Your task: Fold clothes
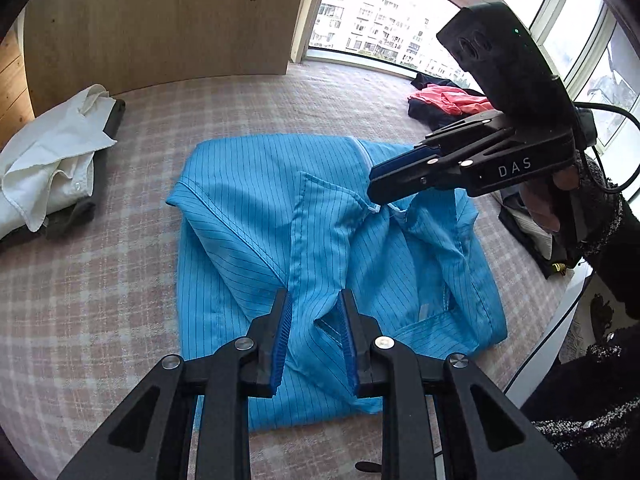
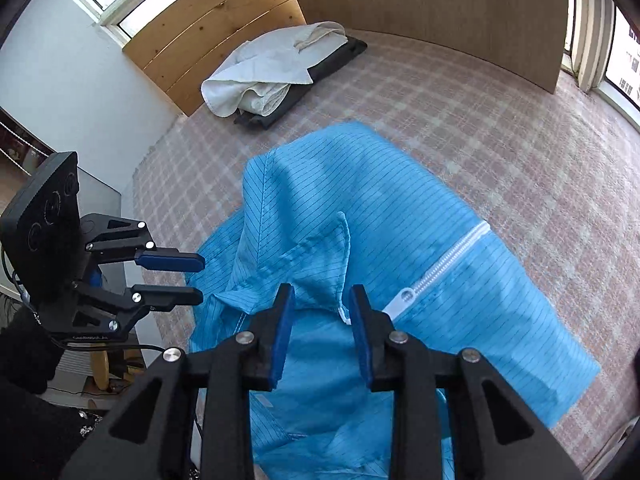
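Garment: a blue pinstriped garment (image 1: 320, 240) lies partly folded on the checked bedcover (image 1: 100, 300), filling the middle of the left wrist view; in the right wrist view it runs from the centre to the lower right.
Zipper: a white zipper (image 2: 444, 266) runs diagonally at the centre right of the right wrist view, with its pull tab just beside the right-hand finger there.
Collar: a stitched flap of the same cloth stands up at the centre of both views.
Left gripper (image 1: 314, 320): at the bottom centre of its own view, over the near part of the garment. Its blue pads are a little apart, a raised fold of cloth lies between them, and I cannot tell whether they press on it. In the right wrist view it shows at the middle left, jaws apart, at the garment's edge.
Right gripper (image 2: 322, 320): at the bottom centre of its own view, jaws parted over the collar area with nothing clenched between the pads. In the left wrist view it reaches in from the right, tips just above the collar.
Hand: a hand in a dark knitted sleeve (image 1: 552, 196) holds the right gripper's handle at the right edge.
White shirt (image 1: 52, 160): bundled on a dark folded item, upper left, well apart from the garment.
Other clothes (image 1: 448, 102): a coral and dark pile at the upper right, near the window.
Headboard (image 1: 160, 20): a wooden panel across the top.
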A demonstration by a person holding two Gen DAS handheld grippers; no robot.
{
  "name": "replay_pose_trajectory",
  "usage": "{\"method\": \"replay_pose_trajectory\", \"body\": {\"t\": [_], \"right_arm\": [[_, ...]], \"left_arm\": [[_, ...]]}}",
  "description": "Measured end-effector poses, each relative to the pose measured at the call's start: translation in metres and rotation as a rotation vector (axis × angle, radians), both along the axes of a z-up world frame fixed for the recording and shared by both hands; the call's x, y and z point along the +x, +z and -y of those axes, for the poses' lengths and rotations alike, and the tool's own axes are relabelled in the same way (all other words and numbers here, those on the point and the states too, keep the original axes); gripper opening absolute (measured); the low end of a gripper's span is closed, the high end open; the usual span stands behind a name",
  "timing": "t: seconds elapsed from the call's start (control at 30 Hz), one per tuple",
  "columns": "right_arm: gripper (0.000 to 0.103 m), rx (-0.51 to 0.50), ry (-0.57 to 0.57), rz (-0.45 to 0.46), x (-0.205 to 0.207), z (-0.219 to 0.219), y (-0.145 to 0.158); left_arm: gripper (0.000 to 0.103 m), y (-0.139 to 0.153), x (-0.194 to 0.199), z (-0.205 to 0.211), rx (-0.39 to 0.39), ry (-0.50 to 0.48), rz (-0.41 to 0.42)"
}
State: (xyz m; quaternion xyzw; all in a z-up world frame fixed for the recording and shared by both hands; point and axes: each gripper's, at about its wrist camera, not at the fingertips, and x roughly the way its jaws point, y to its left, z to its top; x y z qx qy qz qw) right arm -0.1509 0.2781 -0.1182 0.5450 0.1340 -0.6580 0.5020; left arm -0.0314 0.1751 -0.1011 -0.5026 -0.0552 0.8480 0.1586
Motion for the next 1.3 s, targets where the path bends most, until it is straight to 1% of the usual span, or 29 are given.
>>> {"method": "replay_pose_trajectory", "body": {"t": [0.13,0.17,0.2,0.23,0.3,0.33,0.4,0.43,0.5,0.57,0.6,0.63,0.67,0.7,0.73,0.77,0.8,0.83,0.87,0.9,0.93,0.97,1.0,1.07,1.1,1.2,1.23,1.27,1.3], "right_arm": [[0.027,0.115,0.062,-0.049,-0.001,0.029,-0.032],[0.026,0.121,0.048,-0.019,-0.006,0.027,-0.038],[0.026,0.118,0.034,0.007,-0.011,0.025,-0.040],[0.026,0.097,0.019,0.017,-0.012,0.020,-0.035],[0.028,0.054,0.017,0.001,-0.003,0.005,-0.013],[0.028,0.034,0.028,-0.004,0.004,-0.005,-0.002],[0.028,0.008,0.079,0.002,0.027,-0.028,0.017],[0.029,0.019,0.108,0.007,0.040,-0.039,0.021],[0.029,0.072,0.151,0.022,0.067,-0.058,0.024],[0.029,0.121,0.156,0.028,0.091,-0.072,0.022],[0.029,0.141,0.143,0.047,0.100,-0.079,0.020],[0.029,0.152,0.099,0.095,0.105,-0.084,0.015],[0.029,0.165,0.031,0.143,0.107,-0.089,0.010],[0.029,0.172,-0.093,0.191,0.104,-0.098,0.005],[0.029,0.157,-0.230,0.239,0.101,-0.110,0.000],[0.029,0.136,-0.354,0.283,0.098,-0.122,-0.003],[0.029,0.107,-0.442,0.312,0.099,-0.131,-0.006],[0.033,0.083,-0.505,0.328,0.102,-0.135,-0.008],[0.035,0.064,-0.557,0.337,0.105,-0.138,-0.009],[0.036,0.060,-0.582,0.325,0.108,-0.135,-0.010],[0.037,0.066,-0.596,0.304,0.111,-0.129,-0.010],[0.037,0.080,-0.611,0.281,0.114,-0.124,-0.011],[0.037,0.105,-0.632,0.261,0.115,-0.120,-0.012],[0.037,0.133,-0.678,0.272,0.112,-0.119,-0.018],[0.037,0.141,-0.696,0.284,0.110,-0.117,-0.021],[0.037,0.193,-0.708,0.277,0.107,-0.109,-0.029],[0.037,0.204,-0.712,0.282,0.106,-0.108,-0.031],[0.037,0.211,-0.718,0.284,0.105,-0.107,-0.034],[0.037,0.210,-0.725,0.280,0.104,-0.107,-0.035]], "left_arm": [[0.021,-0.037,0.005,-0.026,-0.012,-0.081,0.077],[0.021,-0.042,0.009,-0.032,-0.045,-0.099,0.083],[0.021,-0.041,0.012,-0.035,-0.072,-0.105,0.074],[0.021,-0.036,0.014,-0.034,-0.076,-0.095,0.067],[0.021,-0.016,0.019,-0.026,-0.063,-0.068,0.037],[0.021,-0.003,0.024,-0.023,-0.072,-0.079,0.007],[0.021,0.016,0.035,-0.026,-0.127,-0.180,-0.038],[0.026,0.017,0.040,-0.030,-0.163,-0.260,-0.028],[0.026,0.020,0.049,-0.039,-0.237,-0.418,-0.007],[0.026,0.015,0.055,-0.048,-0.298,-0.570,0.026],[0.026,0.012,0.056,-0.052,-0.321,-0.628,0.031],[0.026,0.009,0.057,-0.055,-0.345,-0.687,0.036],[0.027,0.006,0.057,-0.058,-0.363,-0.738,0.044],[0.027,0.004,0.049,-0.056,-0.342,-0.731,0.077],[0.026,0.002,0.042,-0.054,-0.316,-0.720,0.111],[0.027,0.001,0.029,-0.047,-0.256,-0.666,0.154],[0.026,0.002,0.016,-0.037,-0.211,-0.584,0.189],[0.026,0.004,0.004,-0.028,-0.169,-0.507,0.222],[0.026,0.006,-0.001,-0.027,-0.148,-0.471,0.237],[0.027,0.008,-0.007,-0.025,-0.126,-0.435,0.252],[0.030,0.010,-0.013,-0.024,-0.105,-0.399,0.267],[0.031,0.012,-0.017,-0.023,-0.090,-0.370,0.280],[0.032,0.012,-0.016,-0.031,-0.118,-0.395,0.280],[0.043,0.008,-0.015,-0.045,-0.184,-0.414,0.273],[0.043,0.003,-0.015,-0.047,-0.220,-0.416,0.271],[0.042,-0.014,-0.018,-0.053,-0.325,-0.422,0.263],[0.041,-0.020,-0.019,-0.054,-0.356,-0.424,0.262],[0.030,-0.023,-0.021,-0.051,-0.354,-0.435,0.269],[0.019,-0.026,-0.021,-0.048,-0.331,-0.447,0.285]]}}
